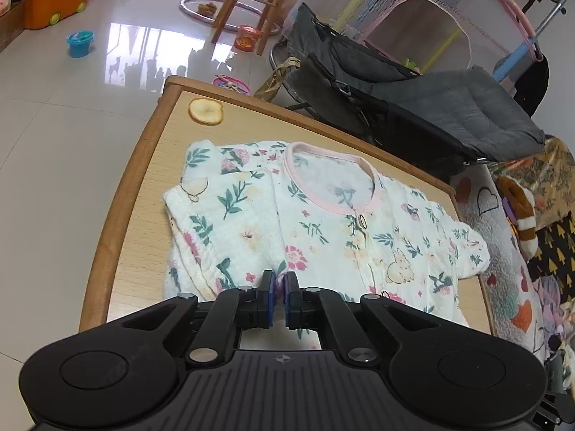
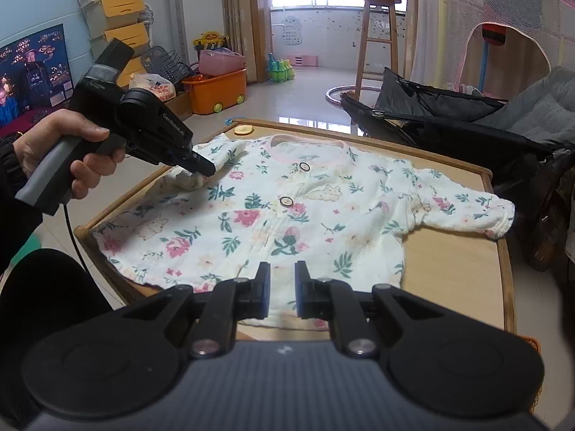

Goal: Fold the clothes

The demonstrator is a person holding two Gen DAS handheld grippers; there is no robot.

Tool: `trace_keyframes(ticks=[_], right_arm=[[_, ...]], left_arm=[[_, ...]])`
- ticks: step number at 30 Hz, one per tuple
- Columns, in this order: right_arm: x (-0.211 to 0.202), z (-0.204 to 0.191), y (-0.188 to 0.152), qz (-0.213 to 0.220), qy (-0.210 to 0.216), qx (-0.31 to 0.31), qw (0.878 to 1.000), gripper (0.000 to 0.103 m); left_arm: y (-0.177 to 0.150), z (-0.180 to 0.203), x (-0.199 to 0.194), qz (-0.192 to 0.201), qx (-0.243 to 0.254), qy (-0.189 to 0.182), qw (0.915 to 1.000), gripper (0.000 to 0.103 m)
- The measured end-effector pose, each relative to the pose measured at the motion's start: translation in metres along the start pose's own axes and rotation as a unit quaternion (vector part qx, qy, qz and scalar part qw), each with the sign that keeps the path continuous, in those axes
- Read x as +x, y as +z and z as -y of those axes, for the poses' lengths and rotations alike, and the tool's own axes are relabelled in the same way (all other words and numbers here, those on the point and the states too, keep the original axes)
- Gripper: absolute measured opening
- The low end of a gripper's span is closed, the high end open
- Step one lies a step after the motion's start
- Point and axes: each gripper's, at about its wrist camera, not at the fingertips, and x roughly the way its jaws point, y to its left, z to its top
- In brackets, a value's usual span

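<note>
Floral baby top (image 2: 273, 212) lies flat, front up, centre of the wooden worktop (image 2: 452, 273), neckline at 12 o'clock, hem at 6.

Its left-side sleeve is already brought in over the chest. The other sleeve (image 2: 467, 204) lies out at 3 o'clock, cuff near the worktop edge.

Left tool (image 2: 201, 170): tips nearly together, pinching a bunch of the folded sleeve cloth at about 10 o'clock of the top.

Right tool (image 2: 282, 291): narrow gap, nothing between the pads, hovering over the hem at 6 o'clock.

Handling, my read:
- Light, soft, crinkly cotton. No stiffness, so it'll sag and drag wherever it isn't supported.
- Not slippery, not fragile. Buttons (image 2: 304, 167) are the only hard spots, so keep the pads off them.
- Best holds: cuff or seam of the 3 o'clock sleeve, then the hem corners. Double-layer edges pinch cleaner than mid-panel cloth.
</note>
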Motion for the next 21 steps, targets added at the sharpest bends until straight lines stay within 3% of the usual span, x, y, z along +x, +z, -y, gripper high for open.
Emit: trace_keyframes(ticks=[13, 15, 17, 21], right_arm=[[-0.003, 0.01, 0.0, 0.008, 0.003, 0.012, 1.0, 0.013], [-0.003, 0.01, 0.001, 0.009, 0.005, 0.012, 1.0, 0.013], [-0.003, 0.011, 0.001, 0.01, 0.007, 0.011, 1.0, 0.013], [-0.004, 0.012, 0.001, 0.011, 0.009, 0.011, 1.0, 0.013]], left_arm=[[0.011, 0.019, -0.011, 0.016, -0.005, 0.001, 0.9999, 0.016], [0.016, 0.016, -0.022, 0.035, -0.016, 0.02, 0.999, 0.025], [0.02, 0.011, -0.034, 0.053, -0.027, 0.04, 0.9974, 0.047], [0.024, 0.001, -0.05, 0.068, -0.043, 0.044, 0.9958, 0.049]])
